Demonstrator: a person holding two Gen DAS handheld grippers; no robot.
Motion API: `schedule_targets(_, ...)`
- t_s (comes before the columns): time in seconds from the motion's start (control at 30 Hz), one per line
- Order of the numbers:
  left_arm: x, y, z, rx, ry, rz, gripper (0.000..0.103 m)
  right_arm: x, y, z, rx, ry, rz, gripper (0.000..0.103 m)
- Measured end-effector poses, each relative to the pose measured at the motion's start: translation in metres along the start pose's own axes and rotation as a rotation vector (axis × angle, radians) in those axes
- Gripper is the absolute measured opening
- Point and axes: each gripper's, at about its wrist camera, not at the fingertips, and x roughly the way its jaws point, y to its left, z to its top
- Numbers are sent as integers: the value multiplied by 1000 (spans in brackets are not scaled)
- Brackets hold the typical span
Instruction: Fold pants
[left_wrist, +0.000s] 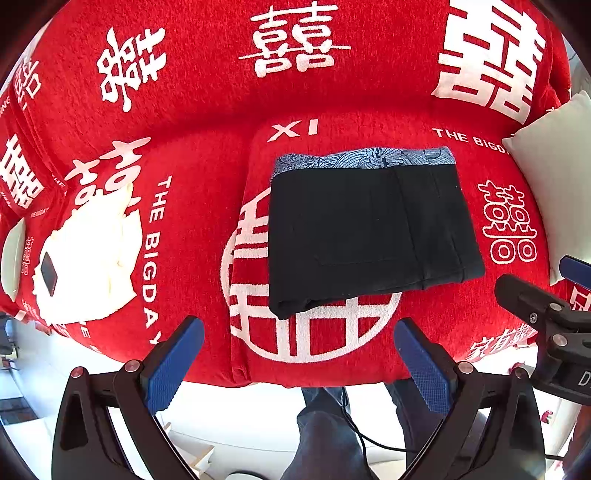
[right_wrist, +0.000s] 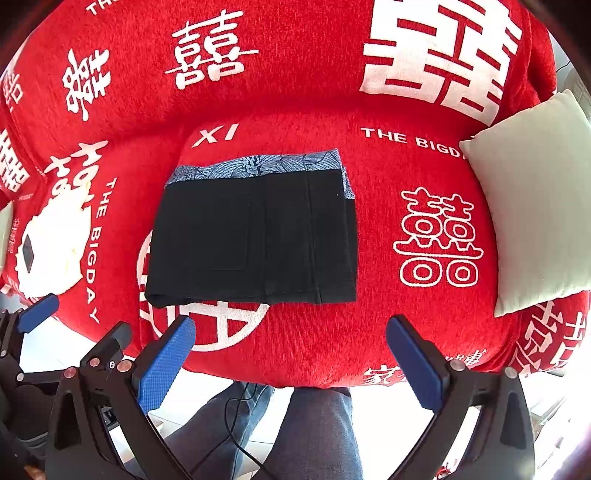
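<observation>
The folded black pants with a blue patterned waistband (left_wrist: 369, 229) cover most of the white circular emblem on the red printed sofa cover (left_wrist: 192, 110). The pale striped cushion (right_wrist: 535, 206) at right is cut off by the edge. A small dark object (left_wrist: 48, 271) at left is too small to identify.

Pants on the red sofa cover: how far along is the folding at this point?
Done: the pants lie as a compact black rectangle, patterned waistband at the far edge. In hand: nothing; the left gripper and right gripper are open, short of the fabric. Left: apparently nothing, or one tidy-up.
</observation>
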Motion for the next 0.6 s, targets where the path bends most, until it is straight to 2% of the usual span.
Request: schedule_targets(0.6, 2, 1, 0, -13, 5, 1, 103, 2, 2, 1, -8, 5, -7, 103)
